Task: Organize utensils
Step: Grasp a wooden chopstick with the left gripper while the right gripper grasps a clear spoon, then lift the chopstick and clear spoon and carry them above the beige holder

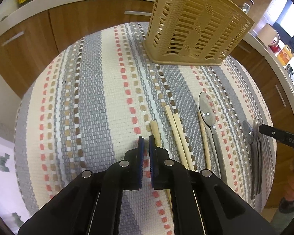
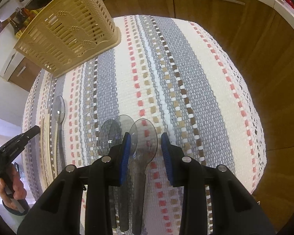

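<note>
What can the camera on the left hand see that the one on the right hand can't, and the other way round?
Only the left wrist view shows the left tongs nearly shut, empty, beside a chopstick, and the window. Only the right wrist view shows the right tongs apart around three clear spoons, and the cloth's lacy edge. Both show the beige basket, the striped cloth, the lone spoon and wooden cabinets.
</note>
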{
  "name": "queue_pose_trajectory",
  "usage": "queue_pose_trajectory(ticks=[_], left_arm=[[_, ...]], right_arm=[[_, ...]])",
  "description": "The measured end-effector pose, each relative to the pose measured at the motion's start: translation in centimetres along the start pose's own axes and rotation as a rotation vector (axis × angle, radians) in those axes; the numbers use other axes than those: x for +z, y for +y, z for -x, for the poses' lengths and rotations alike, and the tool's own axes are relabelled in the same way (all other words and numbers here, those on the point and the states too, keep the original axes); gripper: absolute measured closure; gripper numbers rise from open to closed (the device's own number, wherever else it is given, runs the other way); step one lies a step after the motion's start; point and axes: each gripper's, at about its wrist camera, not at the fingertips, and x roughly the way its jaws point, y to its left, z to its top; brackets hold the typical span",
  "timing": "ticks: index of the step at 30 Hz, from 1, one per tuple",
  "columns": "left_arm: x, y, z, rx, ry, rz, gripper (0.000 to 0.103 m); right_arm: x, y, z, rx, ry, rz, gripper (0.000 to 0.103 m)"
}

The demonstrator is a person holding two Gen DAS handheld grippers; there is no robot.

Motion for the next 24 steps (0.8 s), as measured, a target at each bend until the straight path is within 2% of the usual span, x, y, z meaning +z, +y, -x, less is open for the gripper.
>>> queue_pose_trajectory(ticks=[7, 15, 21, 24], left_arm=[[-0.1, 0.1, -0.1, -0.001, -0.001, 0.001, 0.099], [0.1, 0.2, 0.0, -0.001, 0.011, 0.003, 0.098], [0.6, 1.6, -0.1, -0.089, 0.06, 0.065, 0.094], [0.9, 1.4, -0.2, -0.085, 0.079, 0.067, 0.091]], right_arm=[[-0.2, 0.5, 0.6, -0.017, -0.006, 0.02, 0.074], [0.2, 1.1, -0.6, -0.056, 0.013, 0.039, 0.074], [0.1, 0.8, -0.1, -0.052, -0.01, 0.044, 0.074], [0.1, 0.8, 0.4, -0.048, -0.032, 0.046, 0.074]])
